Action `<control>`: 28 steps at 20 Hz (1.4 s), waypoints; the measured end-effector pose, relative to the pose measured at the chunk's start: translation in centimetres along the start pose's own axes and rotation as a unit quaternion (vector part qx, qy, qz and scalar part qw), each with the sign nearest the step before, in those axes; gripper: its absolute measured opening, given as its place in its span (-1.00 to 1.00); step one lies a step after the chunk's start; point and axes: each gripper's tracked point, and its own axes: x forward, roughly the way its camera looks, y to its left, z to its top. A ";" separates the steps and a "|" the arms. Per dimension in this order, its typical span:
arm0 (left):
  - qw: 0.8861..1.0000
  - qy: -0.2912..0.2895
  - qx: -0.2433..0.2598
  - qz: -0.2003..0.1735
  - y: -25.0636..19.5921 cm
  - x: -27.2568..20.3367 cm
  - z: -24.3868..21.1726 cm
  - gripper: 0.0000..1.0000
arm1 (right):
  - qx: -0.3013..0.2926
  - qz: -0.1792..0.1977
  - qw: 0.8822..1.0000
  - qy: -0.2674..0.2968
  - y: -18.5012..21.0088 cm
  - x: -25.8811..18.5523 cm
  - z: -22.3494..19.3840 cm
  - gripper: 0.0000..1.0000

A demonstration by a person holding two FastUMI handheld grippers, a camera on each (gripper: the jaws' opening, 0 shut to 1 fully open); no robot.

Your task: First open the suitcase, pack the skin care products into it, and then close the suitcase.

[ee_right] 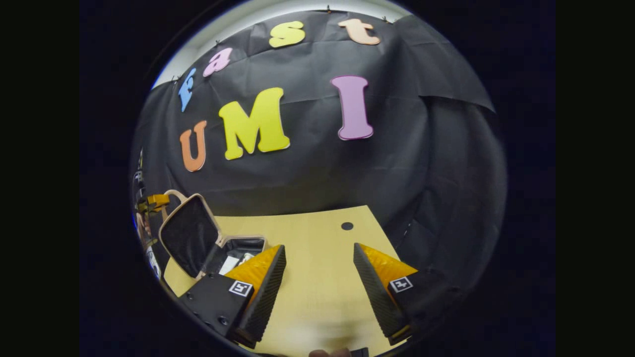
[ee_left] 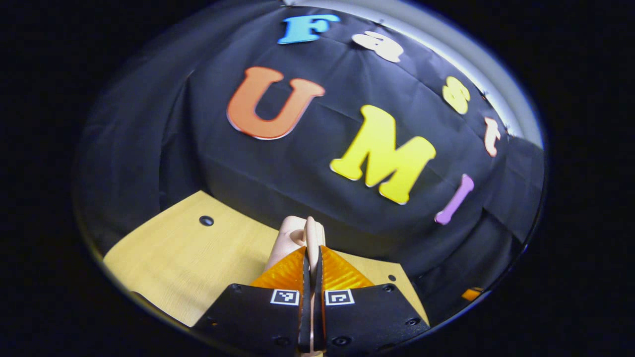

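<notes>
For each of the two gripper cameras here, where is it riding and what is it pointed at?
Left gripper view: rides the left gripper, facing the booth wall over the wooden table; its fingers pinch the suitcase lid's edge.
Right gripper view: rides the right gripper, fingers apart over the table; the open suitcase sits at its left, items inside.
Shared: table, wall, suitcase.

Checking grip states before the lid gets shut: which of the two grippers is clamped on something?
The left gripper: its fingers press together on the suitcase's beige edge. The right gripper stands wide open above the bare table.
</notes>
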 end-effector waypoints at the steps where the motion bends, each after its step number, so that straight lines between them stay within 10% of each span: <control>1: 1.000 -0.002 0.008 -0.009 -1.9 -0.2 -0.7 -0.89 | -0.003 -0.011 1.000 -0.008 -1.0 -0.2 0.4 0.53; 13: 0.986 0.052 0.151 -0.058 -16.2 6.0 -16.2 -0.90 | -0.006 -0.116 0.993 -0.016 -9.7 -5.6 0.3 0.63; 28: 0.959 0.137 0.248 -0.023 -17.3 10.2 -29.0 -0.80 | -0.007 -0.158 0.987 -0.006 -12.5 -8.7 -0.7 0.63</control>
